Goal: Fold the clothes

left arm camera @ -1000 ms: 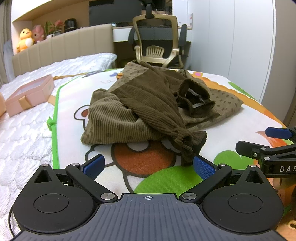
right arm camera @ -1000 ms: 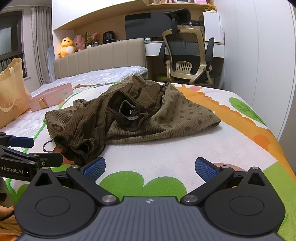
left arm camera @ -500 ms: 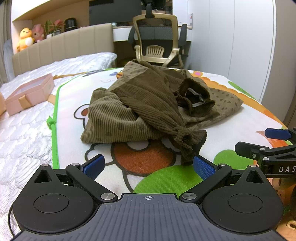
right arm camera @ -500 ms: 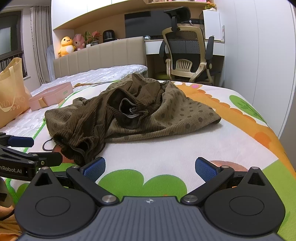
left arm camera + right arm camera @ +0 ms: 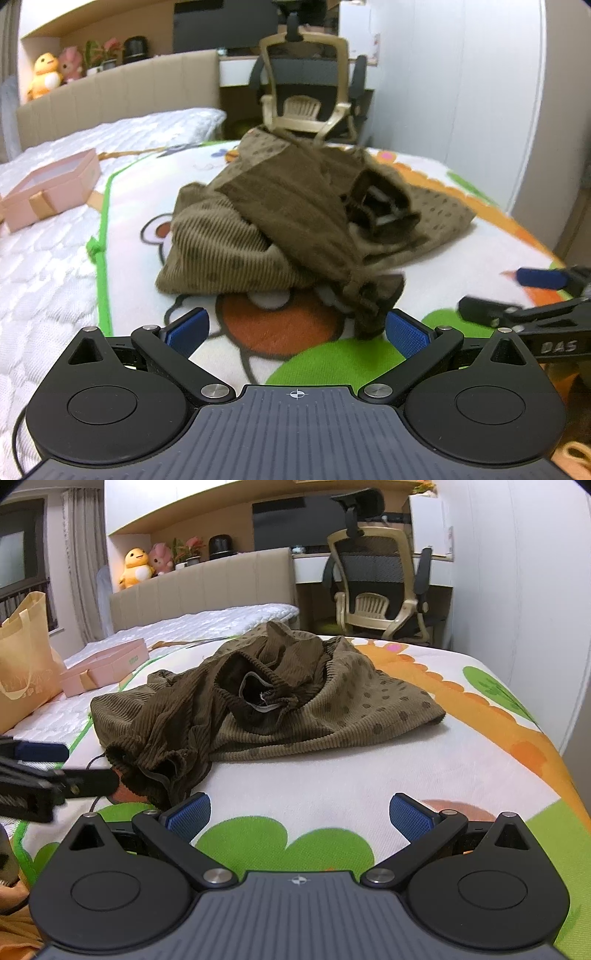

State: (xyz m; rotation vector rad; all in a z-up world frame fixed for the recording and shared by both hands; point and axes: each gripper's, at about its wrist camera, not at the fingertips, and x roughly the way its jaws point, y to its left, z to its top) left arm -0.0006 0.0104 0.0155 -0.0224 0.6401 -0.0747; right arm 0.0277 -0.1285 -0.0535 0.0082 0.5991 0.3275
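Observation:
A crumpled olive-brown corduroy garment [image 5: 295,221] with dark dots lies in a heap on a cartoon-print mat [image 5: 314,343] on the bed. It also shows in the right wrist view [image 5: 295,705]. My left gripper [image 5: 295,328] is open and empty, just short of the garment's near cuff [image 5: 373,306]. My right gripper [image 5: 299,812] is open and empty, with the cuff [image 5: 155,771] ahead to its left. Each gripper appears at the edge of the other's view.
A pink gift box [image 5: 51,188] lies on the white mattress to the left. A tan paper bag [image 5: 26,664] stands further left. An office chair [image 5: 380,590] and desk stand beyond the bed, with a wall close on the right.
Both grippers have moved forward a little toward the garment. The garment has not moved and both grippers stay open.

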